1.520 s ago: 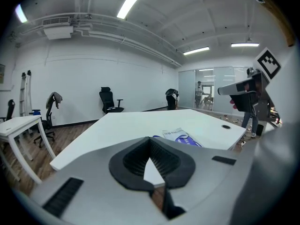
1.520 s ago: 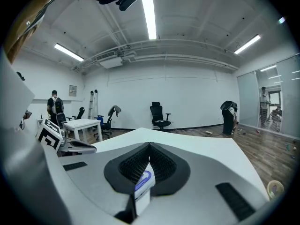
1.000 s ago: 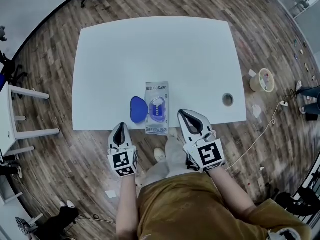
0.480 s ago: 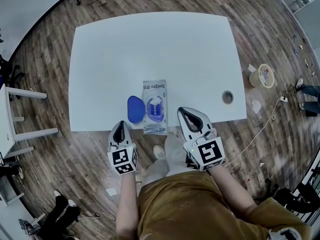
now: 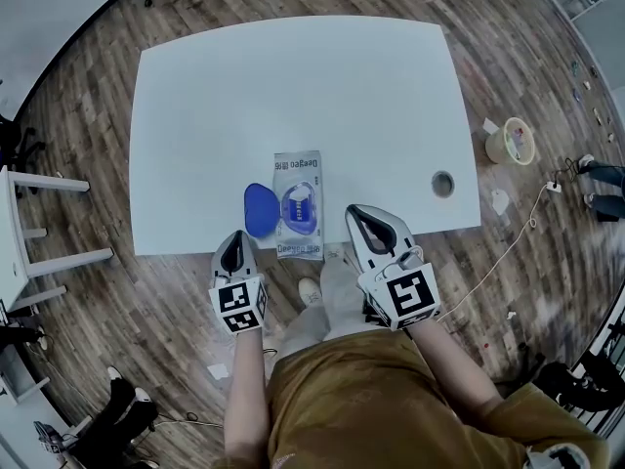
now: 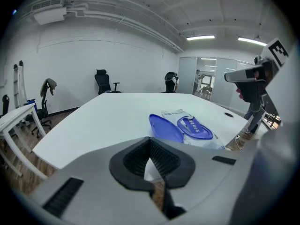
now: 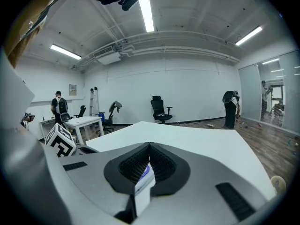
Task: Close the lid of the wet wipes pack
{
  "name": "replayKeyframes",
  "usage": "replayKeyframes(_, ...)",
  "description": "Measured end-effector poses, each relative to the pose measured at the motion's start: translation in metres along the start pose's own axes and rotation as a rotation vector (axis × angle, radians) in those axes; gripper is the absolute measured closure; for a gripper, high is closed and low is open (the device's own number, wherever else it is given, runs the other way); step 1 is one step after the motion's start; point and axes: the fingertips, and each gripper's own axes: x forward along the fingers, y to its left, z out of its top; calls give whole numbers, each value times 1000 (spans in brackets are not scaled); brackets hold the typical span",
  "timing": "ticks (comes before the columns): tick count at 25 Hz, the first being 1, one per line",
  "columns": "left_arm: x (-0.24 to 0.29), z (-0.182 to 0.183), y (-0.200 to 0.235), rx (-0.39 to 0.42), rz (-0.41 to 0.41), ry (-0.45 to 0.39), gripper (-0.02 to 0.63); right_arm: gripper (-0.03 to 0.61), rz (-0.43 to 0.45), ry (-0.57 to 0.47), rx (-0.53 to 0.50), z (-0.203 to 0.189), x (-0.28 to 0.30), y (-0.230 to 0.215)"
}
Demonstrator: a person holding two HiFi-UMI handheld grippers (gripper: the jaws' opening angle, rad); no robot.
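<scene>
The wet wipes pack [image 5: 298, 204] lies flat near the white table's front edge, its round blue lid [image 5: 259, 210] swung open to its left and lying on the tabletop. In the left gripper view the pack [image 6: 194, 128] and open lid [image 6: 165, 128] are just ahead and to the right. My left gripper [image 5: 234, 249] hovers off the front edge, below the lid, shut and empty. On the other side my right gripper [image 5: 374, 229] sits at the edge right of the pack, shut with nothing held. A strip of the pack [image 7: 144, 182] shows behind its jaws.
The white table [image 5: 293, 86] has a round cable hole [image 5: 442, 184] at its right front. On the wooden floor are a tape roll [image 5: 512, 142] and a cable at the right. A white side table [image 5: 24, 213] stands at the left. Office chairs [image 6: 104, 81] line the far wall.
The head view has drifted slightly, so the table and pack sit a little higher and further left. Both grippers stay at the front edge, and the lid stays open.
</scene>
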Motion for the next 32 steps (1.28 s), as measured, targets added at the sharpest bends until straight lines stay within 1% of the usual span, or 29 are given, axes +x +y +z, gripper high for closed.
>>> replayKeyframes(9,7,-7,-3,-11,-12,33,618,572,-7,5,1,0,-1,-6)
replayKeyframes(16,10,-12,-2,-13,-23,53,618,572,-3,0,-1,0,0,-3)
replayKeyframes(32,4,0,-9,-24,-45,14,618,572,-10,-3,-3,1,-4,-1)
